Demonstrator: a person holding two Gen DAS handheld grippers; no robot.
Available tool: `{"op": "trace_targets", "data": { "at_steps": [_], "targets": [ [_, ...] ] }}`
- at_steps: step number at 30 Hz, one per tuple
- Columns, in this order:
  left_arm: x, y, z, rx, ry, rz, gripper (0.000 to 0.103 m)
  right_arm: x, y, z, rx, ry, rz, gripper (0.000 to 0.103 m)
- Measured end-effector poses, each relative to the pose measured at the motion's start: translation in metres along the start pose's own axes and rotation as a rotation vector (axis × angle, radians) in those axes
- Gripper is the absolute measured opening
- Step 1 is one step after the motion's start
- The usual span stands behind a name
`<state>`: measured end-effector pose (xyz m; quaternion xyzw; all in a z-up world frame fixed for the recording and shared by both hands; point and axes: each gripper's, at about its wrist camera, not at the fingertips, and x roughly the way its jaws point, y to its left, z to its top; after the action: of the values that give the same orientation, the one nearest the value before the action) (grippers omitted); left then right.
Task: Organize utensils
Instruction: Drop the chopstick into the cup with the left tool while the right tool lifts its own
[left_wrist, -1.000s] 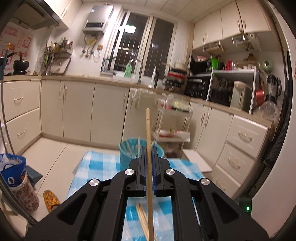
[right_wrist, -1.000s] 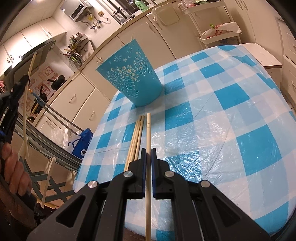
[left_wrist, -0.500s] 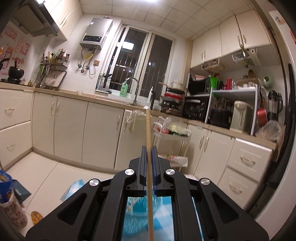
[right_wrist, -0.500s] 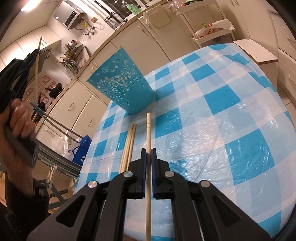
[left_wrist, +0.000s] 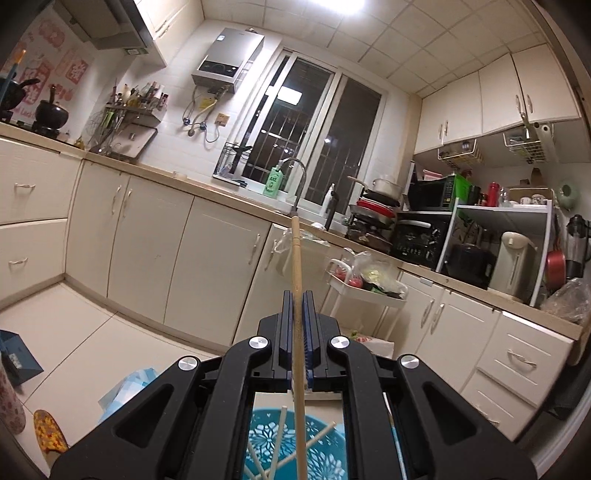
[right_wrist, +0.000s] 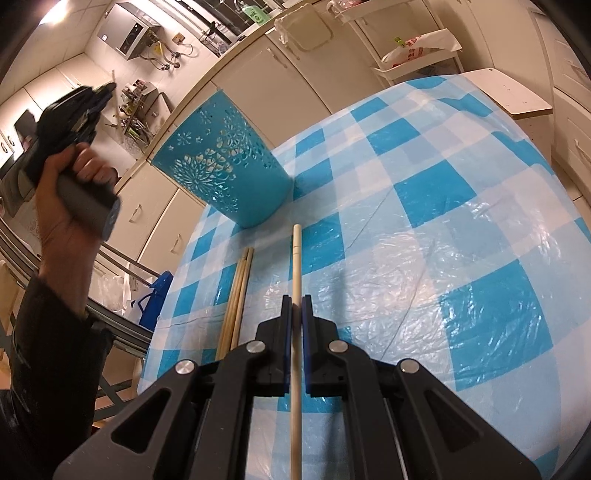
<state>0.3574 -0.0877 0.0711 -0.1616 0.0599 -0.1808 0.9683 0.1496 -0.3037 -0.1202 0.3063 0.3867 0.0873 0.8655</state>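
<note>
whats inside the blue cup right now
In the left wrist view, a few loose chopsticks lean crossed inside the blue cup, right under the one clamped in the left tool. The cup's bottom and rest are hidden by the tool.
</note>
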Motion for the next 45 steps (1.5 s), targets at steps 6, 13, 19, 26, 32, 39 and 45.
{"op": "trace_targets", "data": {
  "at_steps": [6,13,19,26,32,39,45],
  "targets": [
    [0.022,0.002,-0.033,0.035,0.048,0.05,0.005,0.004,-0.003,0.0,0.009,0.006,0.008,0.006],
    [0.023,0.006,-0.069,0.1,0.142,0.099,0.005,0.006,-0.005,0.001,0.015,0.005,0.01,0.006],
    [0.015,0.004,-0.09,0.158,0.245,0.094,0.007,-0.002,0.001,0.003,0.008,-0.014,0.015,0.006],
    [-0.035,0.013,-0.088,0.158,0.258,0.119,0.04,-0.013,0.014,0.006,-0.021,-0.048,0.024,0.006],
    [-0.103,0.031,-0.094,0.14,0.271,0.162,0.058,-0.018,0.041,0.036,-0.073,-0.122,0.065,0.006],
    [-0.174,0.066,-0.122,0.035,0.358,0.234,0.064,-0.016,0.108,0.123,-0.166,-0.316,0.187,0.006],
    [-0.198,0.088,-0.126,-0.017,0.369,0.273,0.065,0.0,0.156,0.191,-0.23,-0.469,0.223,0.006]
  ]
}}
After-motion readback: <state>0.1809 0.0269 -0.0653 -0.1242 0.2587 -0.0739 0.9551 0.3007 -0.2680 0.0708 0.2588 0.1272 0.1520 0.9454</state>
